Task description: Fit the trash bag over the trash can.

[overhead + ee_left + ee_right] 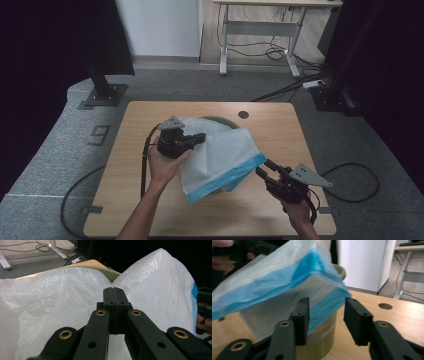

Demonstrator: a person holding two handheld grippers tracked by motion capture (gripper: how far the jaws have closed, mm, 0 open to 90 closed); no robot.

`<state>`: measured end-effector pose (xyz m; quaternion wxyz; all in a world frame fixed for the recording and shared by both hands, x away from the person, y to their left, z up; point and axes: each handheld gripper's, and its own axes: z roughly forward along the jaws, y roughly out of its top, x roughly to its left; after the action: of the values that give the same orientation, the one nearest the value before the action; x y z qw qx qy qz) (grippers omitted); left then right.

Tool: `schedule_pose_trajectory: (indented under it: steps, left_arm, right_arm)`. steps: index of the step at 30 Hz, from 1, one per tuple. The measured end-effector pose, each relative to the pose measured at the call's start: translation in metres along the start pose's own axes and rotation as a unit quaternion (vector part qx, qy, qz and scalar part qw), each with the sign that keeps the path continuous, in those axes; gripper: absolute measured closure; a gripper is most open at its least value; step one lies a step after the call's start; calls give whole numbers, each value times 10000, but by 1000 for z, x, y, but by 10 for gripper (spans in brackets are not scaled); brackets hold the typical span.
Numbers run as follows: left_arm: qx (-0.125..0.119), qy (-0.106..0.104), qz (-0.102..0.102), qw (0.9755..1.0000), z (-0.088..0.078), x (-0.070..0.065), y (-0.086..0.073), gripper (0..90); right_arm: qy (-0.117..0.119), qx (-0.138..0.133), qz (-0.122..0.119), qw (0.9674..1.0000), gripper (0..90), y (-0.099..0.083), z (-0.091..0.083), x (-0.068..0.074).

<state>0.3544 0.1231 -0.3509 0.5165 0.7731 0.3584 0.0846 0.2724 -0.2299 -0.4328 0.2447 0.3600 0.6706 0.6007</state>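
On wooden table, grey carpet around.

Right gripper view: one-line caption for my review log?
Open right gripper nears the blue hem of a white bag draped over a green bin.

The thin, crinkled, translucent white plastic bag with a blue band is looking softly glossy. The pale wooden worktop is showing a smooth, matt grain. The olive-green plastic bin is gleaming slightly. The black matt plastic tongs are carrying shiny brass rivets.
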Motion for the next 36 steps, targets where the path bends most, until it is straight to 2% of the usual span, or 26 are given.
schedule_pose_trajectory:
  steps: [2,6,10,12,17,20,21,23,25,27,32,36]
  left_arm:
    - [-49,-7,-44,10000,-1,2,0,900]
    - [-69,23,-75,9999,-2,6,0,900]
    - [-74,-1,-122,9999,-1,9,2,900]
    - [-71,-17,-130,9999,0,9,3,900]
    - [-81,-96,-71,9999,4,6,7,900]
    - [-93,-284,138,9995,2,0,6,900]
    - [-117,-268,250,9993,1,-3,6,881]
    - [-203,-246,424,9986,-3,-10,5,771]
    - [-295,-87,539,9981,-6,-17,5,640]
    - [-323,-149,634,9974,-9,-22,7,553]
    - [-64,-389,811,9959,-2,-34,12,362]
    - [147,-461,830,9954,9,-36,13,289]
  right_arm:
    - [-131,22,79,9999,584,1,5,-4]
    - [-52,-40,150,9999,633,3,15,-9]
    - [108,-110,114,9998,829,11,19,-8]
    - [73,-177,51,9998,886,17,17,-7]
    - [-249,-254,-157,9992,888,33,11,-13]
    - [-322,-261,-149,9990,888,41,8,-17]
    - [-346,-262,-192,9989,888,43,7,-17]
    - [-391,-242,-309,9985,888,45,8,-14]
    - [-430,-215,-402,9980,888,46,9,-10]
    - [-413,-176,-455,9980,888,46,10,-6]
    - [-344,-101,-579,9977,888,47,15,2]
    - [-282,-90,-630,9976,888,48,18,7]
